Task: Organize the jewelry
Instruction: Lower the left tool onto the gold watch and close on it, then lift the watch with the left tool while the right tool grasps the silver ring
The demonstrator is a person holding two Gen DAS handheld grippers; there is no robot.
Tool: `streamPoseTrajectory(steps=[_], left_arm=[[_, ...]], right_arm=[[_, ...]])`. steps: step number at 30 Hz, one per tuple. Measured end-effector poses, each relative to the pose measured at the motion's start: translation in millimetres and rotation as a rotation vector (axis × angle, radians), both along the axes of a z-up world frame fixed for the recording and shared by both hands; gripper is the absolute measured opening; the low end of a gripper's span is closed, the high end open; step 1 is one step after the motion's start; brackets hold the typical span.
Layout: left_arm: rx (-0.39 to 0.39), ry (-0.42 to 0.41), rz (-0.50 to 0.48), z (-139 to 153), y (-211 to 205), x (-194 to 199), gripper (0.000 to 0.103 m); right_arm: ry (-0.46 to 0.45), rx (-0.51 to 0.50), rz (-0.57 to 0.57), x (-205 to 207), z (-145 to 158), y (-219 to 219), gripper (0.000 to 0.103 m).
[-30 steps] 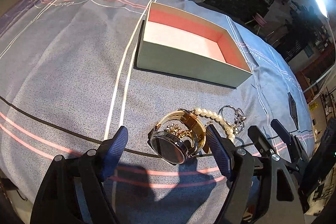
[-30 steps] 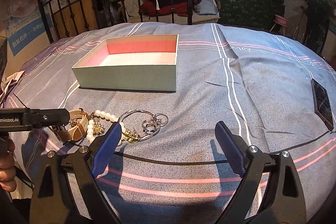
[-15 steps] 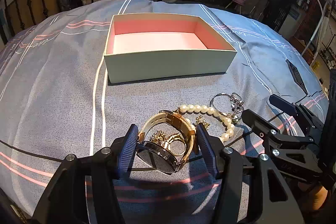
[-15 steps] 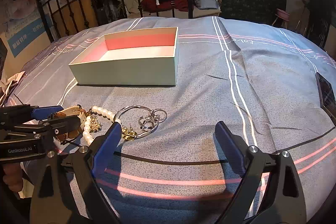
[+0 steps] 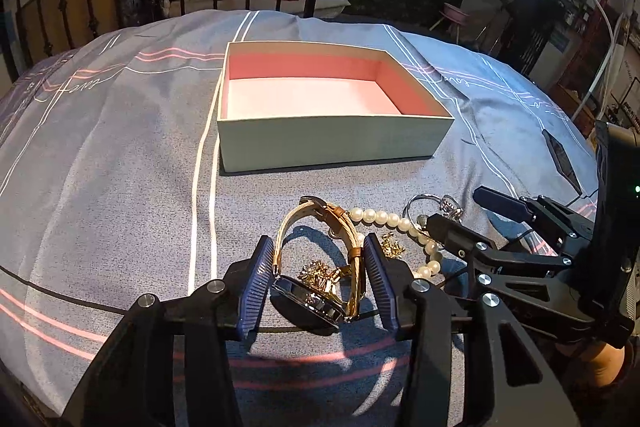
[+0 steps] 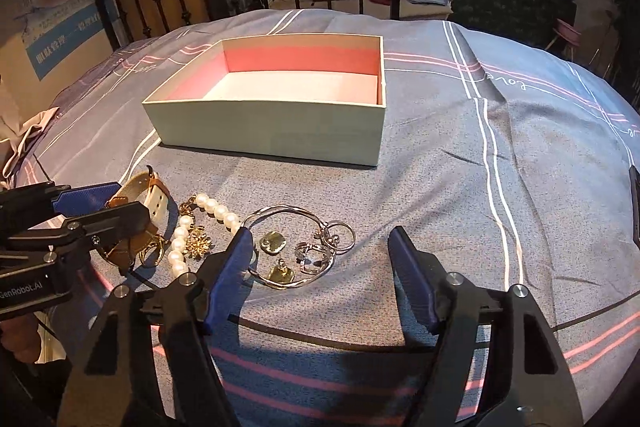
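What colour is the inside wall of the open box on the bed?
The box has coral-pink inner walls and a paler pink floor; its outside is pale green. The right wrist view shows it best.

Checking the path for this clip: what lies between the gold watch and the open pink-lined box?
Only bare striped bedspread between gold watch and pink-lined box, clearest in the left wrist view.

A bed [image 5: 100, 163] with a grey cover, striped white and pink, carries everything. An open box [image 5: 332, 143], pink inside, sits on it toward the far side. Nearer lie a watch [image 5: 320, 279], a pearl string [image 6: 200, 223], a silver bangle [image 6: 288, 239], rings [image 6: 340, 233] and gold pieces [image 6: 274, 242], close together. A dark phone [image 5: 562, 159] lies well apart.
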State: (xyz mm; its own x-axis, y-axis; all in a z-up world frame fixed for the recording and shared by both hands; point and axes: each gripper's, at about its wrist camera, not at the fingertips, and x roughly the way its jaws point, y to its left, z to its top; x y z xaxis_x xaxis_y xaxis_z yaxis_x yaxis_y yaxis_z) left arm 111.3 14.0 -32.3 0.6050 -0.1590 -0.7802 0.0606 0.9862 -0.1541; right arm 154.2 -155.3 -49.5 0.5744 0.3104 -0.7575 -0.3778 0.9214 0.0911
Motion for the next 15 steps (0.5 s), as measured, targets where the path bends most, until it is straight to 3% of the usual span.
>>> streamPoseTrajectory(steps=[8, 11, 15], left_arm=[[-0.005, -0.017, 0.005, 5, 2, -1, 0.046], [-0.006, -0.018, 0.003, 5, 1, -2, 0.046], [-0.008, -0.019, 0.001, 6, 2, -2, 0.046]], right_arm=[[0.027, 0.008, 0.033, -3, -2, 9, 0.069], [0.033, 0.018, 0.030, -2, -4, 8, 0.053], [0.040, 0.031, 0.034, -1, -5, 7, 0.053]])
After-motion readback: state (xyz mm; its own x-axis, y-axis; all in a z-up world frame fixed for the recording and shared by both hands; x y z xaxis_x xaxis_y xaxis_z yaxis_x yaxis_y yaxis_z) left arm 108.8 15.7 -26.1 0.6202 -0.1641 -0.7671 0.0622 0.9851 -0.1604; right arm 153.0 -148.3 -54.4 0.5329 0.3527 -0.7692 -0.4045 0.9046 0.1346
